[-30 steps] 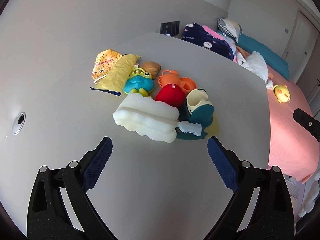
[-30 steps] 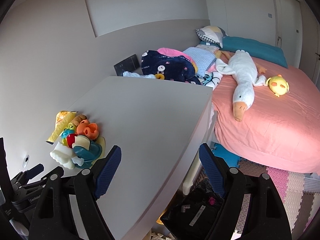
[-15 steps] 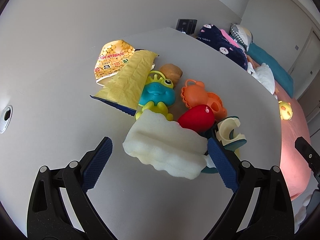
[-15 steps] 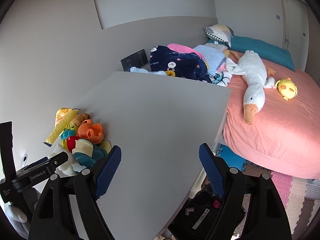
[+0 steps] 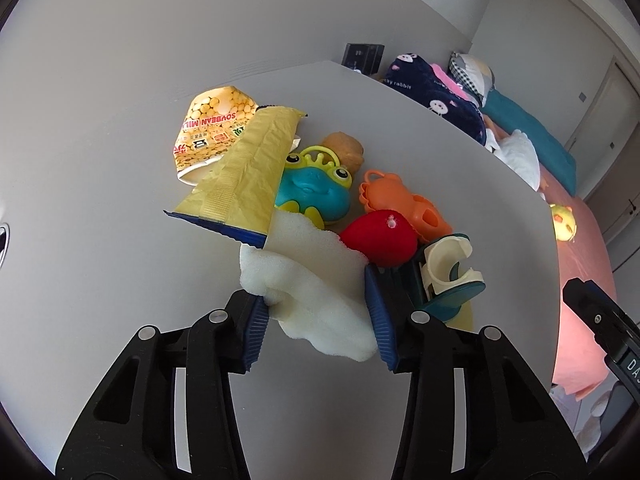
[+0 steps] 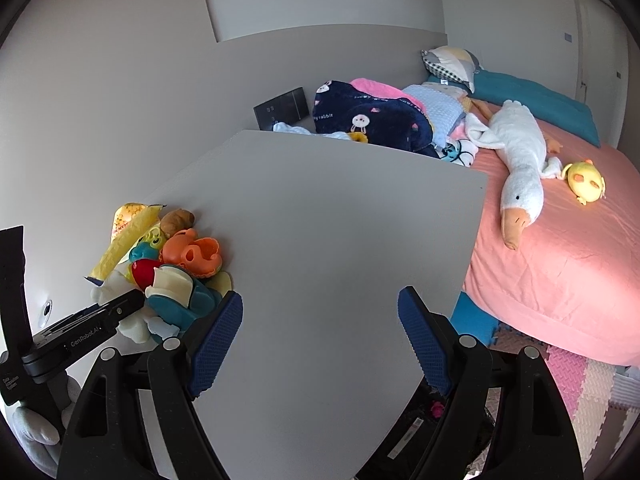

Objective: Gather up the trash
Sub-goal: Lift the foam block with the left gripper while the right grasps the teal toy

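White foam block [image 5: 316,280] clamped between left gripper [image 5: 318,316] pads; yellow wrapper [image 5: 244,176] at 11 o'clock. Right gripper [image 6: 320,340] spread apart over table [image 6: 340,240].

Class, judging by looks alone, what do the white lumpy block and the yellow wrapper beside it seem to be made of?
White lumpy block: probably soft foam, with a matte, porous surface that dents between the left hand-held gripper fingers. Yellow wrapper: likely thin plastic film, creased, with a ribbed seal strip.
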